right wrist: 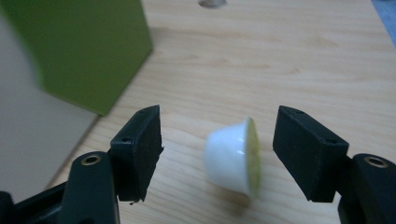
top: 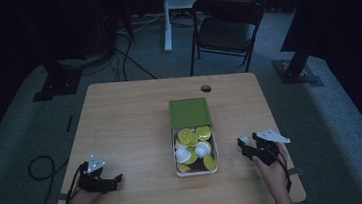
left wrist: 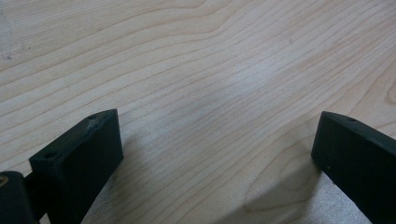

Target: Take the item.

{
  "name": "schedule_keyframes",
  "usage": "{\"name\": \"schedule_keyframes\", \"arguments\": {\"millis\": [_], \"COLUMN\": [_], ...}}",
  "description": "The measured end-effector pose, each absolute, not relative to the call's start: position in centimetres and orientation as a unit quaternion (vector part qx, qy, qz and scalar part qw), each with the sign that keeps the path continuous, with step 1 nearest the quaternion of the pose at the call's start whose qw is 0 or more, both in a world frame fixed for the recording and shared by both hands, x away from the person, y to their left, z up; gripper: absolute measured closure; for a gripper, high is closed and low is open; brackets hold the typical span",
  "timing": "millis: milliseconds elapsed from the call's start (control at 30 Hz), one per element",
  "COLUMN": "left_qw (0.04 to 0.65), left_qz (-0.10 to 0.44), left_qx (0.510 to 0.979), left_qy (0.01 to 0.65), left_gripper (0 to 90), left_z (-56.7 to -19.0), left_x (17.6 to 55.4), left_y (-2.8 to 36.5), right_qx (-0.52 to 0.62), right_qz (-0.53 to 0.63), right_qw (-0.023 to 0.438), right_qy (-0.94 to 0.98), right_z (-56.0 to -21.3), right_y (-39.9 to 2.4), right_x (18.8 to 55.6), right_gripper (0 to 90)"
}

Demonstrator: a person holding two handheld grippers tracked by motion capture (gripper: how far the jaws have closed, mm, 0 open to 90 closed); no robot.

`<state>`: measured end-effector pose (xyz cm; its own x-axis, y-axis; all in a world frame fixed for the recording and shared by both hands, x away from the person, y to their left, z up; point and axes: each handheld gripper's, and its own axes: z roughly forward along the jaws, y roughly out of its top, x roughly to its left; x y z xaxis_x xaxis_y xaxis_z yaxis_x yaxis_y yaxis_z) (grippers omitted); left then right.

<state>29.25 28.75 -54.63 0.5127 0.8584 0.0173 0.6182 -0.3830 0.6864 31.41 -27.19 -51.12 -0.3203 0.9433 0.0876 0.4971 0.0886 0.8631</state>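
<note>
White capsule [right wrist: 232,160] sideways on table [right wrist: 299,60]

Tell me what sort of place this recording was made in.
Probably a dim lab or studio room set up for recording, not a home: a plain wooden table on grey carpet, a folding chair behind it, cables and black stand bases on the floor.

table [top: 130,122]: pale wood, matt | capsule [right wrist: 232,156]: glossy white plastic

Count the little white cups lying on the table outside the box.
1. A white cup lies on its side on the table between the right gripper fingers, right of the box.
</note>
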Motion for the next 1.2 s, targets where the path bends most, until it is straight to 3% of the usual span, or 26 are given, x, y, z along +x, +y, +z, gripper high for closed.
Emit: {"name": "schedule_keyframes", "arguments": {"millis": [300,1200], "left_qw": [0.317,0.317], "left_qz": [0.189,0.189], "left_qx": [0.810,0.810], "left_qy": [0.456,0.456], "left_gripper": [1.9,1.9], "left_z": [-54.6,-54.6], "left_x": [29.3,29.3], "left_y": [28.8,28.8], "right_qx": [0.470,0.411], "right_qz": [0.438,0.413], "right_qw": [0.237,0.173], "right_qy": [0.729,0.794], "right_z": [-51.0,-54.1], "right_y": [-25.9,-24.7], "right_x": [30.9,29.7], "right_gripper": [23.6,23.2]}}
